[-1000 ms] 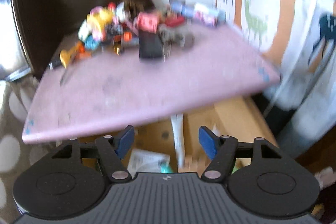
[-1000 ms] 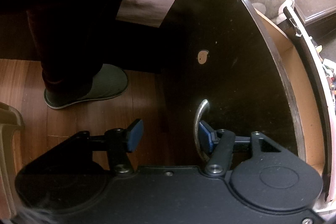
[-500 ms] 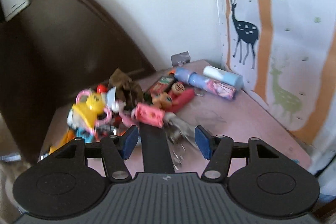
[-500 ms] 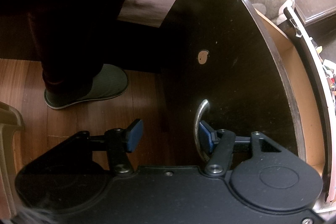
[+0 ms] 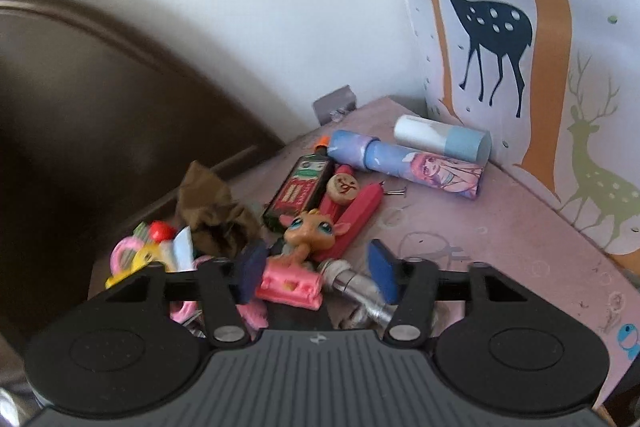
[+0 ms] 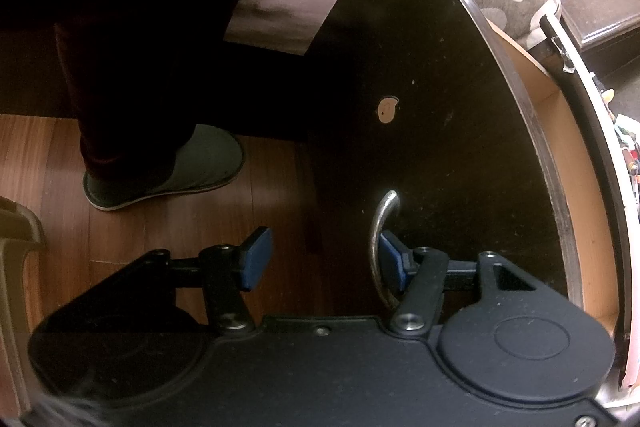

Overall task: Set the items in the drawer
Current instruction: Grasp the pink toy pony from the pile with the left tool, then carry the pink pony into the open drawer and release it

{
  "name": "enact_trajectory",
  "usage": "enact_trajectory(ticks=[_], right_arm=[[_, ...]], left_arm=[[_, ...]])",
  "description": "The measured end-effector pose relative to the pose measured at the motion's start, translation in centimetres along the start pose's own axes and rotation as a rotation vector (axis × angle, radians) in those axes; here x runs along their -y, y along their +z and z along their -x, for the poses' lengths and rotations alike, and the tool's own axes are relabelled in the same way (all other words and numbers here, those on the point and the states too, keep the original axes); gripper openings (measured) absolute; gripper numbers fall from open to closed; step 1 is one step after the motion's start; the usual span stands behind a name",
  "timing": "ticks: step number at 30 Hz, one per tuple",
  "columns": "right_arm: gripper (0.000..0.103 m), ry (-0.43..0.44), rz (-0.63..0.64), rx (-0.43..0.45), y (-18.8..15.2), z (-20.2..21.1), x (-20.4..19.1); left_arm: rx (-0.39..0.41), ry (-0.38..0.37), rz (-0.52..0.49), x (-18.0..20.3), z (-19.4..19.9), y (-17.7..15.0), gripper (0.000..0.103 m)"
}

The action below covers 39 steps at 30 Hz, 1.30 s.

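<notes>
Left gripper point(image 5: 316, 273): hangs over the heap of small things on the pink tabletop point(image 5: 500, 227); its jaws have just been closing and stand part spread, with the pink plastic piece point(image 5: 289, 285) and the foot of the toy animal point(image 5: 308, 231) between the blue pads, which do not press on either
Pink plastic piece: lies just under the left pad, beside a metal tube point(image 5: 356, 287) that runs below the right pad
Toy animal: small, tan, blue-eyed, standing on the pink piece and facing the camera
Other items on the tabletop: a dark green bottle with a red label point(image 5: 302, 189), a red pen-like case point(image 5: 356, 213) with a round wooden token point(image 5: 342, 187) on it, a crumpled brown cloth point(image 5: 214, 211), a yellow and pink toy point(image 5: 136, 259), two paper-wrapped tubes point(image 5: 408, 163) near the deer-patterned curtain point(image 5: 520, 39)
Right gripper point(image 6: 320, 261): jaws spread wide, pinching nothing; the right pad sits behind the curved metal handle point(image 6: 380, 243), seemingly touching it, and the left pad is in the air over the wooden floor point(image 6: 160, 223)
Drawer point(image 6: 560, 147): pulled open, its dark front point(image 6: 440, 87) facing the camera, tan inside showing at the right
Person: a dark trouser leg and a grey slipper point(image 6: 168, 171) on the floor
</notes>
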State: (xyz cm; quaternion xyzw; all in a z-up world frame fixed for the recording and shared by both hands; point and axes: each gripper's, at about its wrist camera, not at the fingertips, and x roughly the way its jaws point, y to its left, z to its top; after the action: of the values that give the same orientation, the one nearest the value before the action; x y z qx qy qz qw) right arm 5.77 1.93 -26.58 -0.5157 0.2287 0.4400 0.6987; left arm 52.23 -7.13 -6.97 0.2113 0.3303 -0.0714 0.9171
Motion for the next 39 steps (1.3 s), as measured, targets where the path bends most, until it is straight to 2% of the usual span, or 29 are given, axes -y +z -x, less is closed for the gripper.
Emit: enact_trajectory(ticks=[6,9,15,18,21,29,30,31,36,39], right_arm=[[0.059,-0.002,0.001,0.003,0.0,0.0,0.0],[0.059,-0.002,0.002,0.004,0.0,-0.1,0.0],[0.059,-0.002,0.002,0.003,0.0,-0.1,-0.1],[0.059,-0.002,0.001,0.003,0.0,-0.1,-0.1],[0.059,-0.002,-0.002,0.000,0.2,0.0,0.0],[0.059,-0.009,-0.027,-0.011,0.6,0.1,0.2],[0.059,-0.010,-0.026,-0.011,0.6,0.1,0.2],[0.059,-0.010,-0.026,-0.011,0.5,0.1,0.3],[0.059,-0.010,-0.023,-0.013,0.6,0.0,0.2],[0.059,-0.008,-0.026,-0.013,0.7,0.0,0.2]], left_arm=[[-0.102,0.011,-0.069,0.1,-3.0,1.2,0.042],[-0.148,0.016,-0.091,-0.3,-3.9,1.6,0.037],[-0.231,-0.033,-0.084,-1.2,-4.9,2.9,0.036],[-0.262,-0.057,-0.079,-1.0,-4.3,3.0,0.028],[-0.272,-0.072,-0.090,-0.6,-3.8,2.9,0.027],[-0.276,-0.057,-0.093,-0.7,-4.8,3.2,0.027],[-0.270,-0.050,-0.101,-0.6,-4.8,3.3,0.020],[-0.256,-0.032,-0.117,-0.4,-4.5,3.2,0.009],[-0.212,-0.030,-0.113,-0.3,-2.7,2.4,0.007],[-0.189,-0.035,-0.067,-0.7,-1.6,2.1,0.007]])
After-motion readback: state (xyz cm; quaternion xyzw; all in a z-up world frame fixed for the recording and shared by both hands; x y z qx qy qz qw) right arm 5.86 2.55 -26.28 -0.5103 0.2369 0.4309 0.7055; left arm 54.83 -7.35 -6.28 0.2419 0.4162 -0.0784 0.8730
